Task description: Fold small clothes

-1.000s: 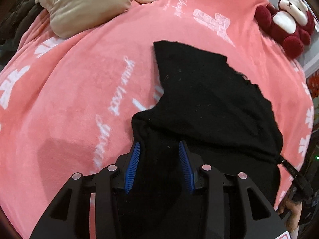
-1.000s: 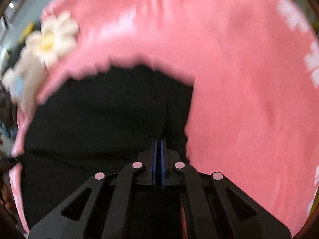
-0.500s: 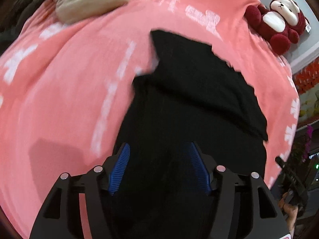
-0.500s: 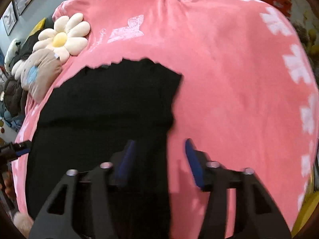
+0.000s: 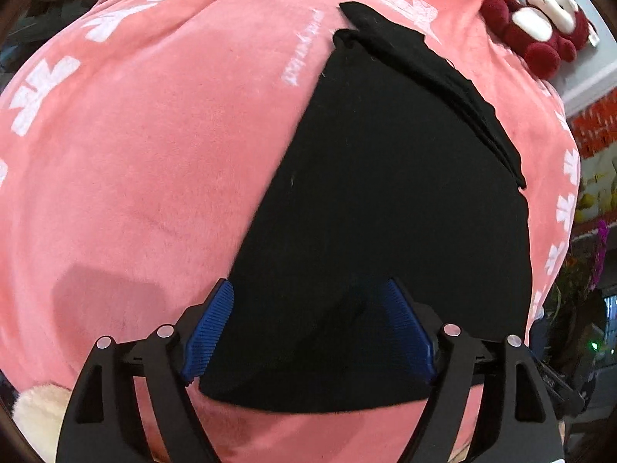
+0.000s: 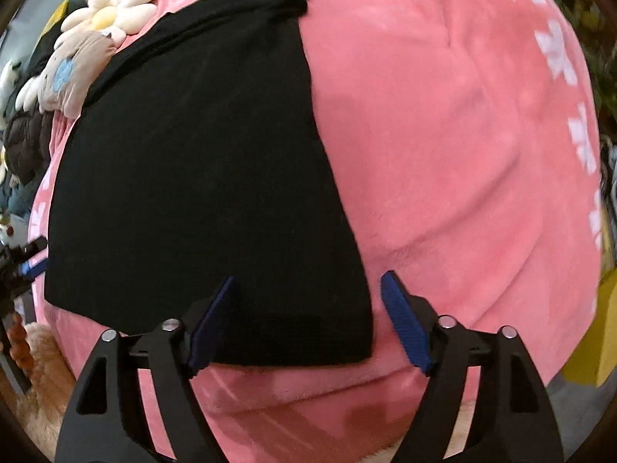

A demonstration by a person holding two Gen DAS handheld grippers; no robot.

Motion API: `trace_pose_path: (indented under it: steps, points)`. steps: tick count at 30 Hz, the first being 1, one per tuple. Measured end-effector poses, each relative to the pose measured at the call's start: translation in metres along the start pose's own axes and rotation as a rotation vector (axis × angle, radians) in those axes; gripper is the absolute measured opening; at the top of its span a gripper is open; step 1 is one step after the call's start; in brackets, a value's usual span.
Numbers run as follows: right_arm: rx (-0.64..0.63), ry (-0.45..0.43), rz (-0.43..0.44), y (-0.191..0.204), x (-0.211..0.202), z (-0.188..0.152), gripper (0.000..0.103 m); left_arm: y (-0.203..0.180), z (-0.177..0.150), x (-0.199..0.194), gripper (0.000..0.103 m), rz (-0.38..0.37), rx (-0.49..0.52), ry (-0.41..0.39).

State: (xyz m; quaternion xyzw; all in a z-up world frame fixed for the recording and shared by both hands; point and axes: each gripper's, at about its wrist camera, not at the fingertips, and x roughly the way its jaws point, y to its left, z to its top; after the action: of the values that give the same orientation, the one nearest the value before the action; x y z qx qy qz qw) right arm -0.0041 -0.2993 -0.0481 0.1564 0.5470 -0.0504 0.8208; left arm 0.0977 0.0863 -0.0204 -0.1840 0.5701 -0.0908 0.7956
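Black garment [image 5: 385,193] flat on pink blanket [image 5: 154,154], plush toys nearby (red bear [image 5: 540,27]); left gripper [image 5: 308,328], right gripper [image 6: 308,320] jaws opening, gripping nothing

right gripper [image 6: 308,320]: fingers opening, unloaded | black garment [image 6: 200,177]: flat on pink blanket [image 6: 443,154]

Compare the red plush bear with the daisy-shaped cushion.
The red plush bear is dark red with a cream face and belly, an animal figure; the daisy cushion is flat, cream-petalled, yellow-centred. The bear lies alone; the cushion adjoins a beige plush. Both rest at the pink blanket's far edge.
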Motion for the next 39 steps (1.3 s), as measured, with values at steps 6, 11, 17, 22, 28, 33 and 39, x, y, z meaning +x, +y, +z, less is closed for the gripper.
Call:
trace_pose_path:
  steps: [6, 11, 17, 22, 28, 33, 39]
  points:
    - [0.045, -0.035, 0.093, -0.006, -0.005, 0.003, 0.030, 0.010, -0.009, -0.004, 0.067, -0.064, 0.012, -0.054]
    - [0.062, 0.018, 0.156, -0.008, -0.006, 0.001, 0.014, 0.048, -0.008, -0.019, 0.029, -0.086, -0.140, -0.021]
    - [0.067, -0.006, 0.153, -0.005, -0.003, -0.007, 0.018, 0.043, -0.014, -0.019, 0.041, -0.033, -0.064, 0.005]
    - [0.127, 0.002, 0.216, -0.014, -0.004, -0.009, 0.029, 0.035, -0.016, -0.014, 0.049, -0.147, -0.053, 0.065]
    - [0.151, -0.014, 0.241, -0.010, -0.012, -0.011, 0.005, 0.029, -0.028, -0.006, 0.005, -0.224, -0.072, 0.118]
    - [0.142, -0.066, 0.288, -0.008, -0.047, -0.018, 0.004, -0.001, -0.031, -0.039, 0.005, -0.236, 0.030, 0.059]
    - [0.122, -0.105, 0.361, -0.009, -0.103, -0.033, 0.004, -0.005, -0.031, -0.098, 0.005, -0.329, -0.017, 0.000]
